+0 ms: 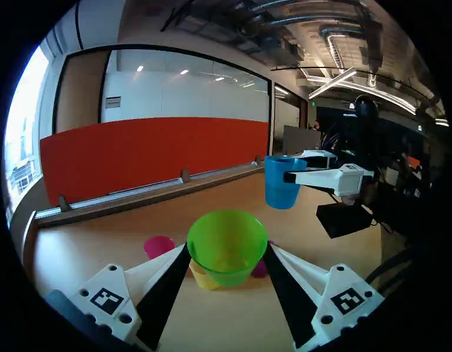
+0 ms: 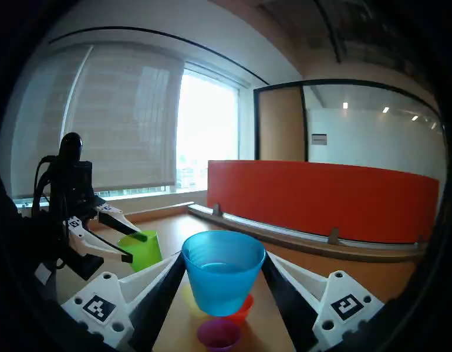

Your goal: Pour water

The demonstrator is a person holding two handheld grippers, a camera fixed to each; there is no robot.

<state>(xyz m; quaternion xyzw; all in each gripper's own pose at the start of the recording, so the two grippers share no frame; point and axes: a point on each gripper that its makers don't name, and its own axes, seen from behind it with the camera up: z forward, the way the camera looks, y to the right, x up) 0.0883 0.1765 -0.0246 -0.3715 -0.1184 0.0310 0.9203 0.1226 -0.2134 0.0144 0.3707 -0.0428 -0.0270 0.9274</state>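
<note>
Green cup point(image 1: 227, 240) is upright and raised above the table point(image 1: 238, 322). It is clamped between both fingers of the left gripper point(image 1: 227, 258), one finger pressing each side. Blue cup point(image 1: 280, 182) is upright too, gripped the same way by the right gripper point(image 1: 286, 166). It is held higher and off to the right of the green cup, well apart from it. In the right gripper view the blue cup looks to have water in it, partway up, though that is hard to be sure of through the tinted plastic.

Small cups stand on the table below the green cup. A pink cup point(image 1: 158, 246) is to its left, and a yellow cup point(image 1: 202, 280) is partly hidden behind it. The right gripper view shows a purple cup point(image 2: 219, 334) and an orange cup point(image 2: 245, 308) just below the blue cup, close together.

An orange partition point(image 1: 149, 152) runs along the table's far edge. A bright window point(image 2: 205, 135) with blinds sits beside it.

The left gripper points roughly level, forward across the table. The right gripper reaches in from the right side, also about level, its fingers lying crosswise to the left gripper's.
</note>
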